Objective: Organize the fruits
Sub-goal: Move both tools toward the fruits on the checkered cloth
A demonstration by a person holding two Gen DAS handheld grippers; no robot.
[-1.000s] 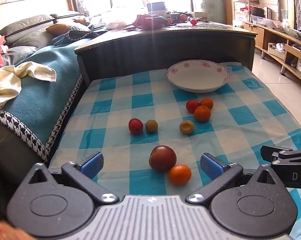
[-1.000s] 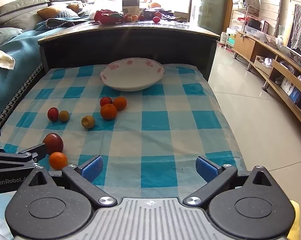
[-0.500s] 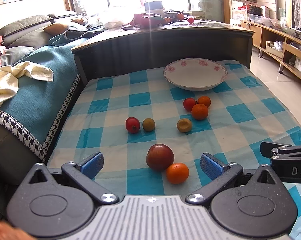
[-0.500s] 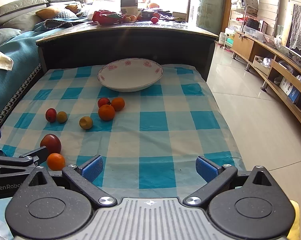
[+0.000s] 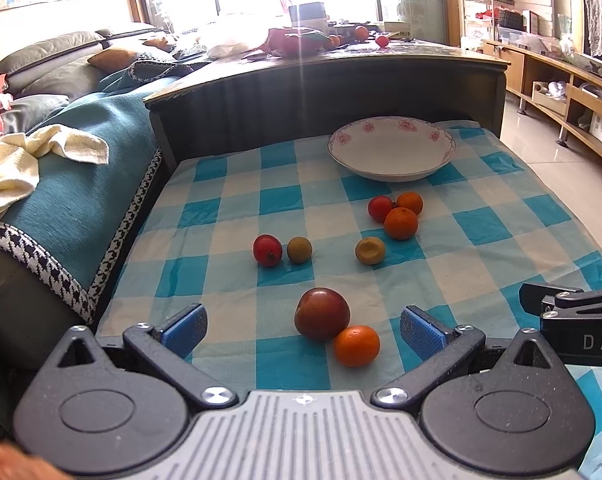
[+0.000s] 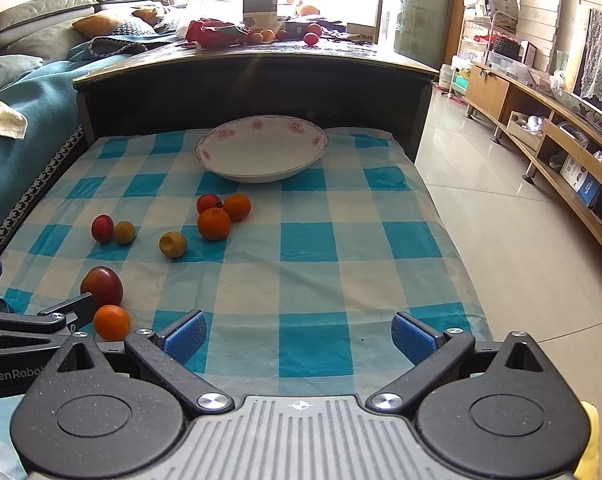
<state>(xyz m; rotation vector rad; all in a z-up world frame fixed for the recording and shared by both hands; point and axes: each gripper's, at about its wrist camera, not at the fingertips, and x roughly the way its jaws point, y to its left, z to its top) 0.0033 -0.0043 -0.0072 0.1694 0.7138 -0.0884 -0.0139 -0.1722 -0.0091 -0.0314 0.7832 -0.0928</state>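
Several small fruits lie loose on the blue-checked cloth (image 5: pixel 481 248). A dark red apple (image 5: pixel 321 313) and a small orange (image 5: pixel 357 345) sit just ahead of my left gripper (image 5: pixel 303 326), which is open with nothing in it. Farther off lie a red fruit (image 5: pixel 267 250), a brownish fruit (image 5: pixel 299 249), a yellow fruit (image 5: pixel 370 250) and a cluster of two oranges and a tomato (image 5: pixel 400 223). An empty white floral bowl (image 5: pixel 391 148) stands at the back. My right gripper (image 6: pixel 299 334) is open over bare cloth (image 6: pixel 305 280), right of the apple (image 6: pixel 102 286).
A dark headboard-like panel (image 5: pixel 325 104) rises behind the bowl, with a cluttered tabletop above it. A teal-covered sofa (image 5: pixel 73 184) borders the left side. The cloth's right edge (image 6: pixel 445 240) drops to tiled floor (image 6: pixel 513 240), with a low wooden shelf unit (image 6: pixel 561 152) beyond.
Both grippers have drawn back slightly, so the fruits appear a little farther away. Nothing was grasped and the fruits have not moved.
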